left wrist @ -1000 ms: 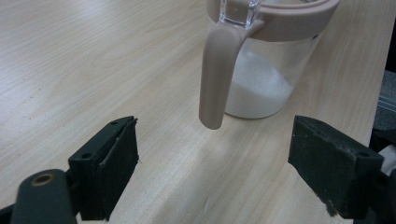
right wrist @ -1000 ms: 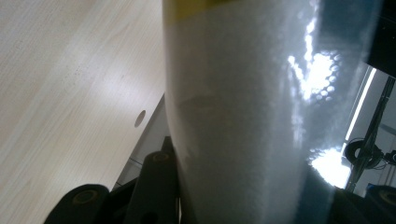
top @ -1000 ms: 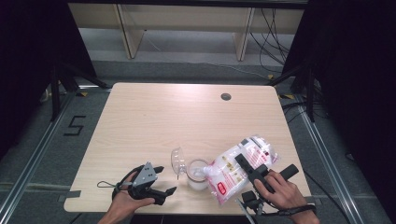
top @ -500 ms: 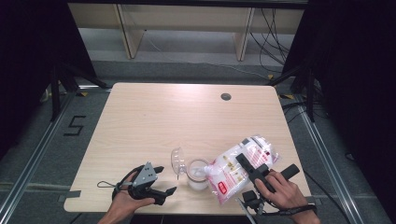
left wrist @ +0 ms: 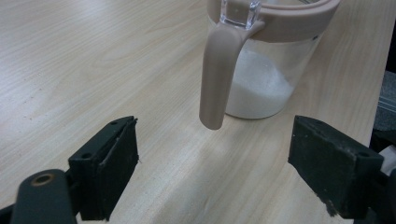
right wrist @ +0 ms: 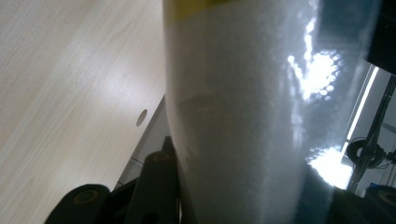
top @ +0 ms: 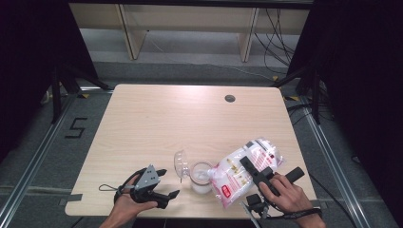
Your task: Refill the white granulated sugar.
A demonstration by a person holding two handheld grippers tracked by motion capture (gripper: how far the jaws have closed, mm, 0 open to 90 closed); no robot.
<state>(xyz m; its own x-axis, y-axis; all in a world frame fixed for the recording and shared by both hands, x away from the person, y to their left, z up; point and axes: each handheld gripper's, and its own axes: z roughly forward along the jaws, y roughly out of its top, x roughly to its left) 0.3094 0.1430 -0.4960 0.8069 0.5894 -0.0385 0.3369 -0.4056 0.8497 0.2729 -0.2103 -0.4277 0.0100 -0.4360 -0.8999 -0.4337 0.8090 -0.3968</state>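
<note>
Nearest the table's (top: 142, 123) front edge, around 7 o'clock in the high view, the left gripper (top: 164, 186) sits low with its jaws spread wide and nothing between them. In its own view the pads (left wrist: 114, 163) stand well apart on either side of bare wood, pointing at the jar (left wrist: 268, 70) just ahead.

Over at 5 o'clock the right gripper (top: 254, 166) is clamped on the bag (top: 242, 171), a clear plastic pouch of white grains with red print. The bag is tipped, its low end over the jar's mouth at about 6 o'clock, so I'd say the pour is on.

The jar (top: 200, 178) is see-through with a pinkish rim and a handle (left wrist: 217, 79) hanging down toward the left gripper. There's a shallow layer of white stuff in the bottom. Its clear lid (top: 181, 164) stands flipped open just beside it at 11 o'clock.

Handling guess: the bag is floppy and fairly heavy, and the load will slump as it empties, so grab it mid-body across the width, like now, not at a corner. The film looks slick too. The jar is stiff but light and could scoot or tip if bumped, so steady it by the wall or handle.

Farther back, at 1 o'clock, there's just a small round grommet (top: 230, 98).
</note>
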